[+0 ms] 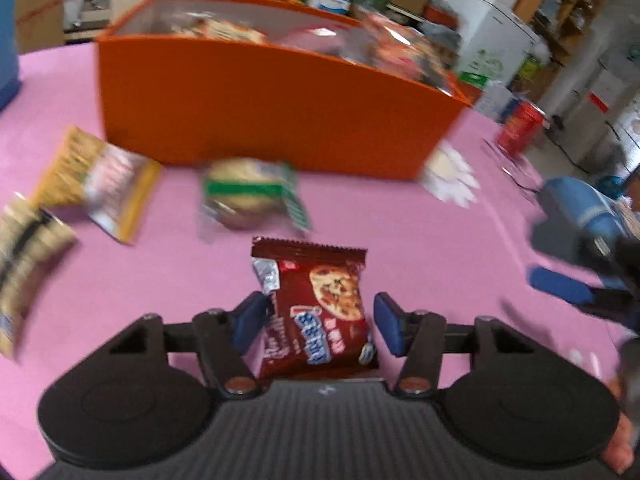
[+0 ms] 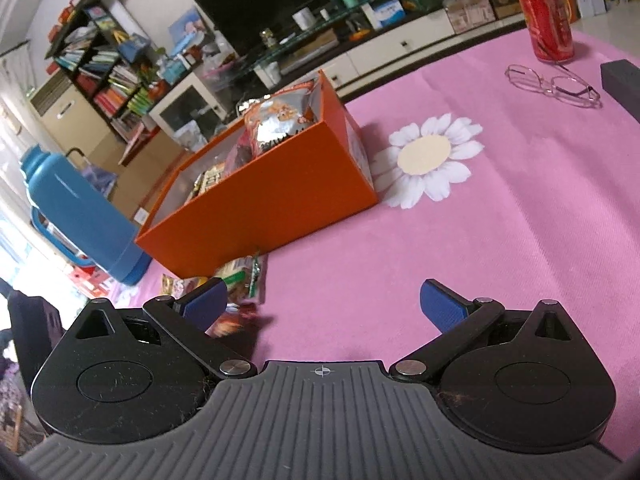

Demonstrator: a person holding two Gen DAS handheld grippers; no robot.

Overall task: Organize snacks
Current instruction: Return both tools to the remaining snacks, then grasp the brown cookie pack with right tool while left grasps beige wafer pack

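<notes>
Left wrist view: the left gripper (image 1: 316,322) is set around a dark red foil cookie packet (image 1: 316,308) lying on the pink cloth-covered counter (image 1: 420,240).
Left gripper state: the blue pads (image 1: 390,328) flank the packet; the 9 o'clock pad seems to touch its edge, a gap is seen at the 3 o'clock pad, so the packet is judged not yet clamped.
Reason for placement: the packet is straddled lengthwise, presumably so it can be pinched across its narrow sides and carried to the box.
Orange cardboard box (image 1: 260,112): placed at 12 o'clock beyond the packet, already partly filled with snack bags.
Loose snacks: a green-banded round cake wrapper (image 1: 252,196) lies between packet and box; yellow wafer packets (image 1: 108,188) are seen at 10 o'clock.
Right gripper (image 2: 324,306): held unclenched over bare cloth, nothing between its pads, likely kept clear.
Right wrist view extras: a red drink can (image 2: 548,24) and wire-rimmed glasses (image 2: 556,84) at 1 o'clock, a blue thermos flask (image 2: 80,208) at 9 o'clock.
Hard to make out: the left view is motion-blurred, so wrapper print is unreadable; the box contents are partly hidden by its wall.
</notes>
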